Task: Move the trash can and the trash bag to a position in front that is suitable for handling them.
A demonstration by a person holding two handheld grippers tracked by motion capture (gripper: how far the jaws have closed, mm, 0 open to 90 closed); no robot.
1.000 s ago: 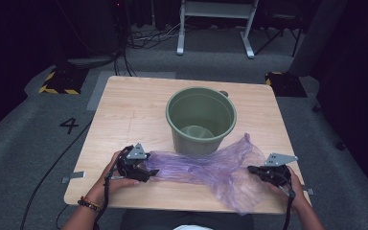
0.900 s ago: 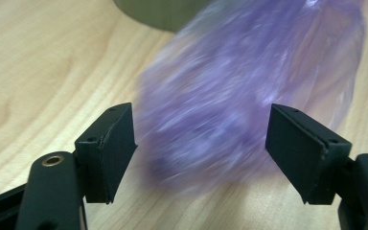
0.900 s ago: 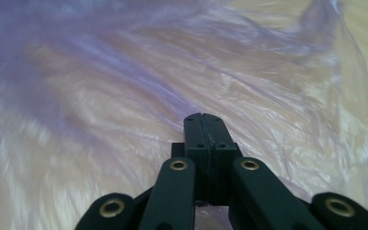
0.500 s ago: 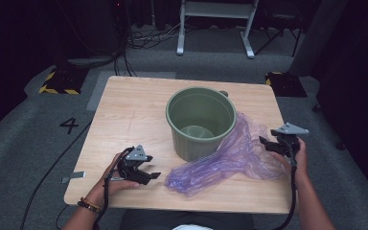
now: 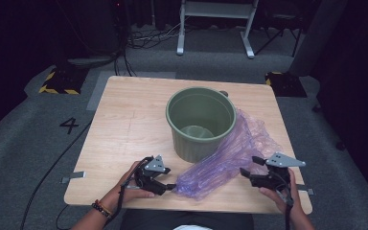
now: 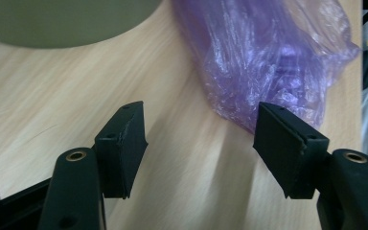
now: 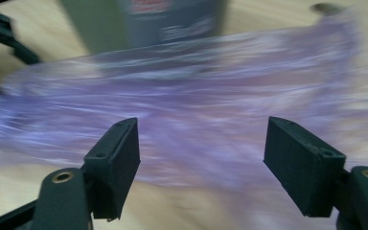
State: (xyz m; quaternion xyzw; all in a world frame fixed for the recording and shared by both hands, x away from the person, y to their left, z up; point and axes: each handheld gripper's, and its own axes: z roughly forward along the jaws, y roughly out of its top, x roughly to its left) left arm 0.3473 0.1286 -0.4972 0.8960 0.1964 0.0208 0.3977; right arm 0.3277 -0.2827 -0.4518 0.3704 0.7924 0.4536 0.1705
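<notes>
The left gripper [image 5: 168,186] is standing with its jaws well apart after narrowing a little, and nothing is lying between them; in the left gripper view its own pads [image 6: 124,143] are framing bare wood, with the near tip of the crumpled translucent purple plastic bag [image 5: 230,155] just beyond the right-hand pad. The left hand [image 5: 129,184] is resting low on the light wooden table [image 5: 124,120] at about seven o'clock from the round green plastic bucket [image 5: 200,122], the gripper pointing level towards three o'clock. The right gripper [image 5: 248,167] has just been opening and is gaping wide, gripping nothing; the bag is lying blurred ahead of its jaws. The right hand [image 5: 280,189] is holding it near the table's front edge at about five o'clock from the bucket, pointing towards nine o'clock. The bag is sprawling on the table against the bucket's side, from three to six o'clock.
</notes>
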